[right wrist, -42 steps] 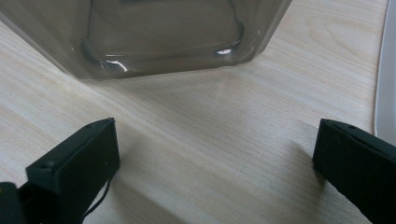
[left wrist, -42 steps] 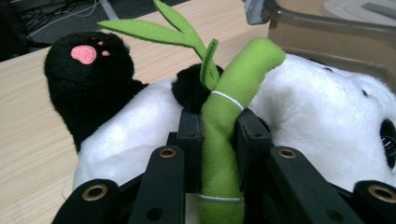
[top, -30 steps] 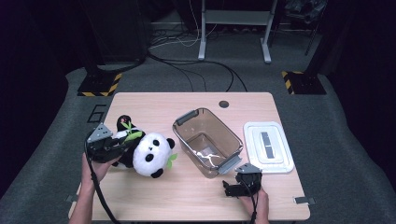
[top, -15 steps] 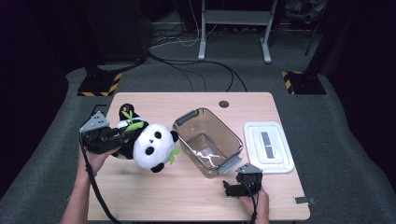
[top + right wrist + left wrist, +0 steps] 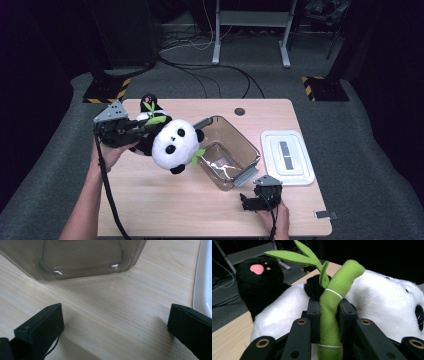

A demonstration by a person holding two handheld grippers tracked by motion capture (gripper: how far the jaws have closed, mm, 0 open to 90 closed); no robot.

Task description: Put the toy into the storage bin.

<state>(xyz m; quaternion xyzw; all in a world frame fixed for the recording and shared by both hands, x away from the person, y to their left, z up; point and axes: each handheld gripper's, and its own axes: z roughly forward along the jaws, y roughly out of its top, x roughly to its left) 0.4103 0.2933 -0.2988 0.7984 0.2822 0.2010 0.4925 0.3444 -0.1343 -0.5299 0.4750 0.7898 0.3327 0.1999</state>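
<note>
A black-and-white plush panda point(image 5: 170, 142) hangs in the air above the table's left half, close to the clear bin point(image 5: 227, 152). My left gripper point(image 5: 142, 129) is shut on it, the pads pinching the panda's green bamboo stalk point(image 5: 329, 315) in the left gripper view. The panda's black foot with a pink paw print point(image 5: 258, 268) points away at upper left there. My right gripper point(image 5: 246, 202) rests on the table near the front edge, just below the bin, with its jaws wide open and only bare wood between the fingertips point(image 5: 42, 325).
The clear plastic bin point(image 5: 75, 260) stands in the middle of the light wooden table point(image 5: 165, 205), its white lid point(image 5: 286, 156) flat to its right. A small grey tab point(image 5: 326, 215) lies at the front right corner. Dark floor, cables and stands lie beyond the table.
My left gripper has lifted the panda off the table and carried it up and toward the bin. The right gripper has stayed where it was.
</note>
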